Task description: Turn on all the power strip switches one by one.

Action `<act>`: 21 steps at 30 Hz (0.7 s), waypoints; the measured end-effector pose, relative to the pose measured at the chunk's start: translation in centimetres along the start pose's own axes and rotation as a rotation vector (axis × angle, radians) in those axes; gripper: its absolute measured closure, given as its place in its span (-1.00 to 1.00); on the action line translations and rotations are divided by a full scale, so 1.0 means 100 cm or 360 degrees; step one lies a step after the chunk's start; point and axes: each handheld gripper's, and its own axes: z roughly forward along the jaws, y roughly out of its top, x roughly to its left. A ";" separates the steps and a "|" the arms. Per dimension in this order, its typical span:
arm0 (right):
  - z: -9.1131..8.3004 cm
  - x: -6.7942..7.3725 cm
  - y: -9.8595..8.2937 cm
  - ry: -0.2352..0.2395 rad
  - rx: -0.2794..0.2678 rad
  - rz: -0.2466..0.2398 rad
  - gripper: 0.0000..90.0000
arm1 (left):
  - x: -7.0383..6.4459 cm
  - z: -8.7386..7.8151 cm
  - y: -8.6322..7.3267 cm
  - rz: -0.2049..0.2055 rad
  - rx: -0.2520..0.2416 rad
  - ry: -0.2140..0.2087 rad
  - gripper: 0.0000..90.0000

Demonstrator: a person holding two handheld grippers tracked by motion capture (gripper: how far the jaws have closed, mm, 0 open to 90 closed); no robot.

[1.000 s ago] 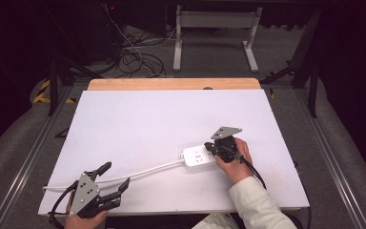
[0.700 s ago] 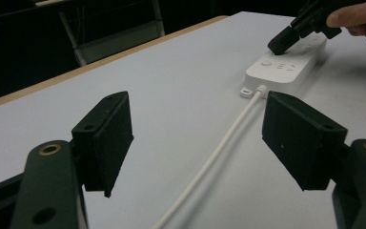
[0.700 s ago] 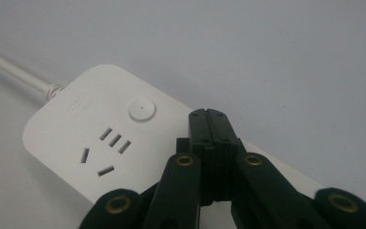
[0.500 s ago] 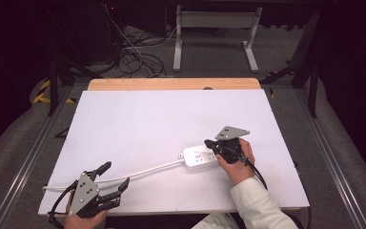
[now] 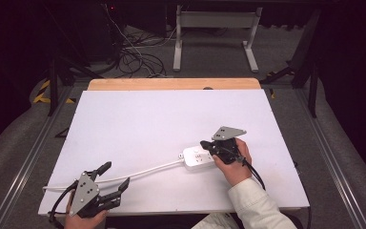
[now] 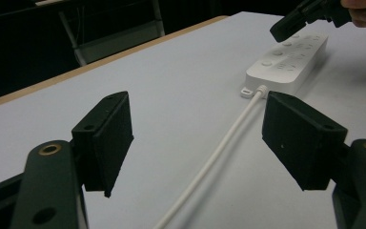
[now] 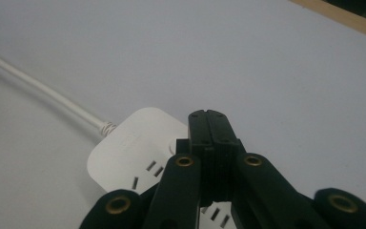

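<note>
White power strip (image 5: 198,157) right of centre in the high view, right gripper (image 5: 207,144) pressed closed over its top, left gripper (image 5: 115,177) at lower left, jaws spread wide astride the white cord (image 5: 138,171)

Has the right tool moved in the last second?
Barely. The right tool has held its spot over the power strip, and the table's far wooden edge is equally distant.

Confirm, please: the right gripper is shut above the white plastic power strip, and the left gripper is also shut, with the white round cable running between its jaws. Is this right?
Not entirely. The left gripper is open: the left gripper view shows its two black jaws wide apart, the white round cable passing between them untouched. The right gripper is indeed shut above the white plastic power strip.
</note>
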 end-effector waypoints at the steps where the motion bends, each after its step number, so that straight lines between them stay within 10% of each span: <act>1: 0.002 0.001 0.000 0.0006 0.0008 -0.0004 1.00 | 0.000 0.000 0.000 0.0000 0.0000 0.0001 -0.42; 21: 0.026 0.009 0.001 0.0049 0.0108 0.0017 1.00 | 0.000 0.000 0.000 0.0001 -0.0001 -0.0001 -0.42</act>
